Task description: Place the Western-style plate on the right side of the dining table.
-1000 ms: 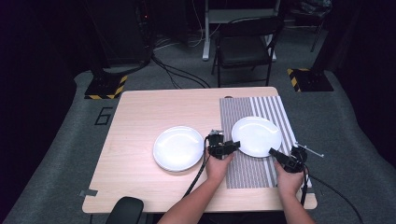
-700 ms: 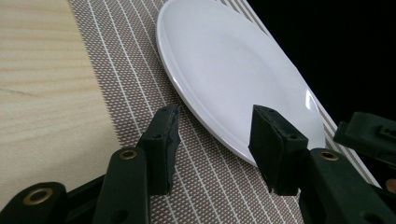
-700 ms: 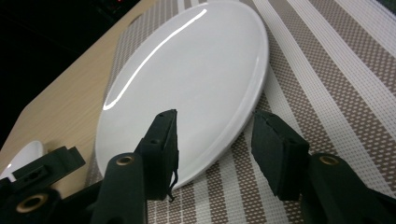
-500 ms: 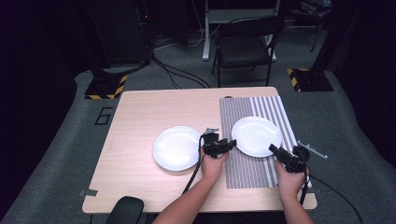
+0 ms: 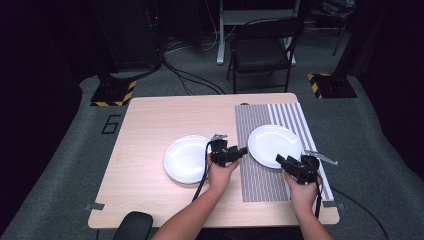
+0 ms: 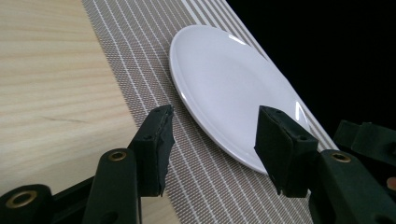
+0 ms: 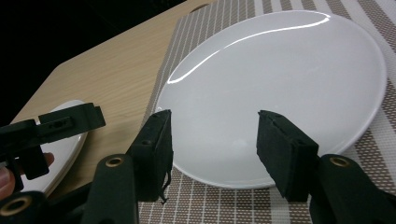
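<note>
Both claws, left claw (image 5: 239,151) and right claw (image 5: 281,160), have just been opening and stand half open, holding nothing, at the white plate's (image 5: 272,143) 8 and 5 o'clock; whether they touch it is probably not.

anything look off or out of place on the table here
Nothing is spilled or damaged. One round white plate lies flat on the striped grey placemat, while the second white plate sits on the bare wooden table beside the mat. Both plates look clean and whole.
</note>
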A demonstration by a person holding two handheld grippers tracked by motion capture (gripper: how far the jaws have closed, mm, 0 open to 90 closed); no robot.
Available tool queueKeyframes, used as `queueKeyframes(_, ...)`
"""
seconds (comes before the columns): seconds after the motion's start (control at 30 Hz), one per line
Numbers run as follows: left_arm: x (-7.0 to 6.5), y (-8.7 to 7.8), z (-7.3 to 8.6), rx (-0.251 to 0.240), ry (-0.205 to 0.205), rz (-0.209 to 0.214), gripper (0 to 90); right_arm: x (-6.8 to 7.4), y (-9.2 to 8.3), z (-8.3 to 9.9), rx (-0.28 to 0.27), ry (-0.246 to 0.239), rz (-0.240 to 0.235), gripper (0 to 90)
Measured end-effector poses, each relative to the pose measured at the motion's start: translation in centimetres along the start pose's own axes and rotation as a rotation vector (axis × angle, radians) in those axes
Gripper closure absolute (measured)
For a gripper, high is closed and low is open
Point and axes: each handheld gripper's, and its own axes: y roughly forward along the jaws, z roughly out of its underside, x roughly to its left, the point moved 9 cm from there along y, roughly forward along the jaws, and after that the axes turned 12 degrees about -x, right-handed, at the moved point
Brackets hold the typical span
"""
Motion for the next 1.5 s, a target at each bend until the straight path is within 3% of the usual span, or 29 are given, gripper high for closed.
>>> queueKeyframes(0.13, 0.4, -0.9, -0.3, 0.015, 0.043, -0.018, 46.3, 0.9, 0.3, 0.5, 0.025, -0.018, -0.03, 43.5)
queueKeyframes(0.37, 0.7, -2.1, -1.0, 0.017, 0.07, -0.029, 45.5, 1.8, 0.5, 0.8, 0.042, -0.036, -0.055, 43.7)
queueKeyframes(0.63, 1.5, -3.8, -1.4, 0.03, 0.128, -0.032, 45.5, 2.5, 0.7, 1.1, 0.057, -0.056, -0.075, 44.3)
queueKeyframes(1.07, 3.0, -6.3, -1.5, 0.043, 0.143, -0.042, 45.4, 3.5, 0.9, 1.4, 0.073, -0.061, -0.101, 44.2)
queueKeyframes(1.5, 6.5, -9.8, -2.4, 0.004, 0.129, -0.108, 45.1, 4.2, 1.1, 1.8, 0.086, -0.063, -0.124, 44.2)
